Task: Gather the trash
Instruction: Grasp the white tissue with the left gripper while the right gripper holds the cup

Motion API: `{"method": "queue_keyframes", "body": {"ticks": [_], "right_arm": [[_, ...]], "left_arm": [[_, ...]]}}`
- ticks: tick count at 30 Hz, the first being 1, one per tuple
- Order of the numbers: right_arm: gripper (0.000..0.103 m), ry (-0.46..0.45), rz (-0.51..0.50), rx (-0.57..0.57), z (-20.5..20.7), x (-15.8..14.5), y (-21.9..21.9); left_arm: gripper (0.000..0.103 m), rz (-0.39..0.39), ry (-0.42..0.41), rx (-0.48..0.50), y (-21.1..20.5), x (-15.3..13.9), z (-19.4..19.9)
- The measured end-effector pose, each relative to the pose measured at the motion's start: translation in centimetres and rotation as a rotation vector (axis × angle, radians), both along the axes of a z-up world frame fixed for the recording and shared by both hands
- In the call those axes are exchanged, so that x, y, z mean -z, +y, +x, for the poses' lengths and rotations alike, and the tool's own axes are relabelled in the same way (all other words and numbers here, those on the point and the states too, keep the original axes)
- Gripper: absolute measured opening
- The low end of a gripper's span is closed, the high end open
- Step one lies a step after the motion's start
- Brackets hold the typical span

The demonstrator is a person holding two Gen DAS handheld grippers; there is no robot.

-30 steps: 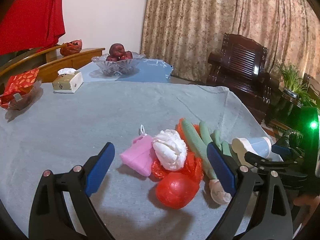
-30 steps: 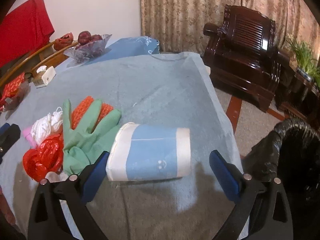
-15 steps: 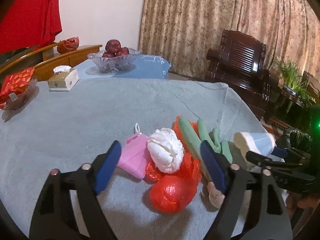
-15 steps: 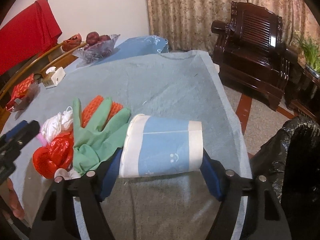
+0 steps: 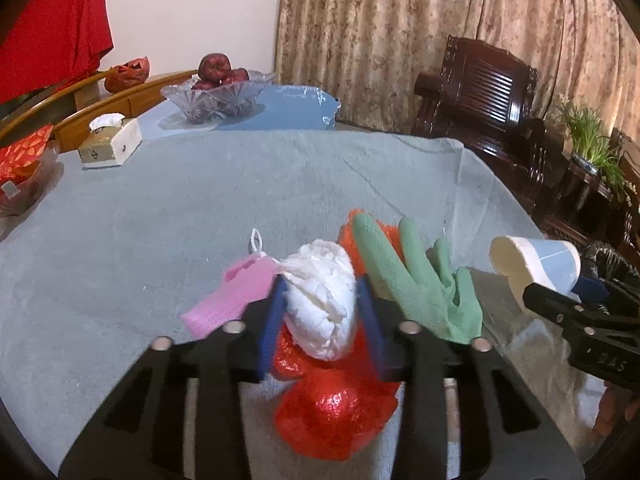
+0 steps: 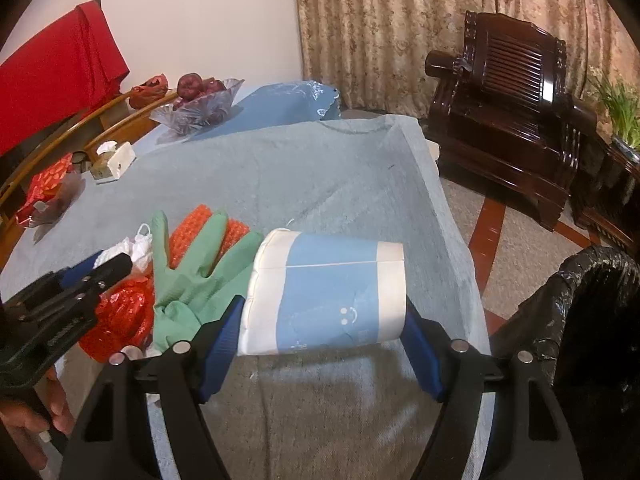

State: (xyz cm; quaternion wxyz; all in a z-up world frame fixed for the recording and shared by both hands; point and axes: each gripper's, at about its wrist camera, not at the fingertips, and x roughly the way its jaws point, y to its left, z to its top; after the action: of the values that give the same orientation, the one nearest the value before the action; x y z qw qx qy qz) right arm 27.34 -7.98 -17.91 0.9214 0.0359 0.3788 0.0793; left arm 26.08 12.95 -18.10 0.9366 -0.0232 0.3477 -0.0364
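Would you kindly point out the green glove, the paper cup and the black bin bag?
green glove [image 6: 192,280], right wrist view, on its palm.
paper cup [image 6: 332,300], right wrist view, on its blue side.
black bin bag [image 6: 592,312], right wrist view, on its crinkled rim.

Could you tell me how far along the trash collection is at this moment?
Nothing is visibly binned yet. In hand: the right tongs clamp the blue-and-white paper cup, lifted beside the black bin bag; the left tongs close around the white paper wad. Left on the table: green glove, pink mask, red bag.
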Motion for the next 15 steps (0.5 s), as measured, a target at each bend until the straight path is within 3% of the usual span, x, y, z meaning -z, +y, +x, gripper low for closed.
{"method": "queue_keyframes", "body": {"ticks": [6,15], "right_arm": [[0.073,-0.009,0.009,-0.004,-0.2,-0.3,0.0],[0.073,-0.051,0.014,-0.023,-1.0,-1.8,0.3]], "left_arm": [[0.019,0.009,-0.019,-0.008,0.0,-0.5,-0.5],[0.018,0.004,-0.098,-0.011,0.1,-3.3,-2.0]]}}
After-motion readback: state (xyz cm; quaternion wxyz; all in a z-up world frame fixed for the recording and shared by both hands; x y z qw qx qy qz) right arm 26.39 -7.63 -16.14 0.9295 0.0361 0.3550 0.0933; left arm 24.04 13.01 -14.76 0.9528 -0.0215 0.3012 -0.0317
